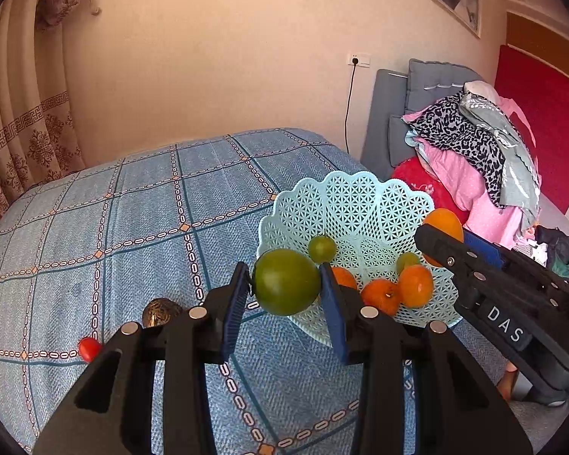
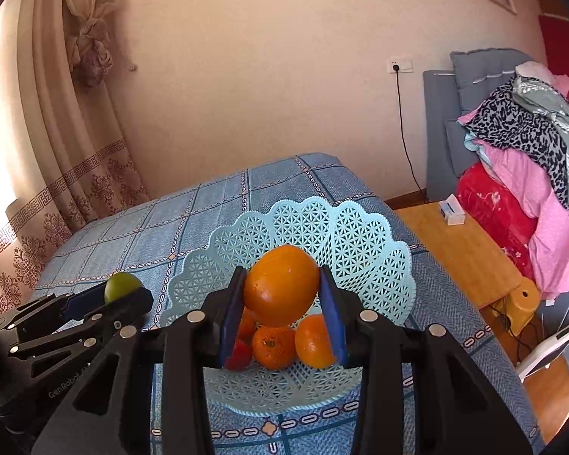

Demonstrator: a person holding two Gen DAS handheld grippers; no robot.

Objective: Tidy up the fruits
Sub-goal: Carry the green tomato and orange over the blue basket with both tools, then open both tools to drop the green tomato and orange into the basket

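My left gripper (image 1: 286,284) is shut on a large green tomato (image 1: 286,281), held above the table just left of the pale blue lattice basket (image 1: 345,204). My right gripper (image 2: 282,292) is shut on a big orange (image 2: 281,284), hanging over the basket (image 2: 364,235). The right gripper also shows at the right of the left wrist view, its orange (image 1: 444,223) by the basket's rim. Inside the basket lie several oranges (image 1: 381,295) and small green tomatoes (image 1: 322,248). A small red tomato (image 1: 89,349) and a brown walnut (image 1: 161,311) lie on the cloth at left.
The table wears a blue checked cloth (image 1: 132,220). Right of it stand a low wooden table (image 2: 462,246) with a small white box (image 2: 451,210), a yellow stool (image 2: 523,303), and a grey sofa piled with clothes (image 2: 527,144). Curtains (image 2: 57,132) hang at left.
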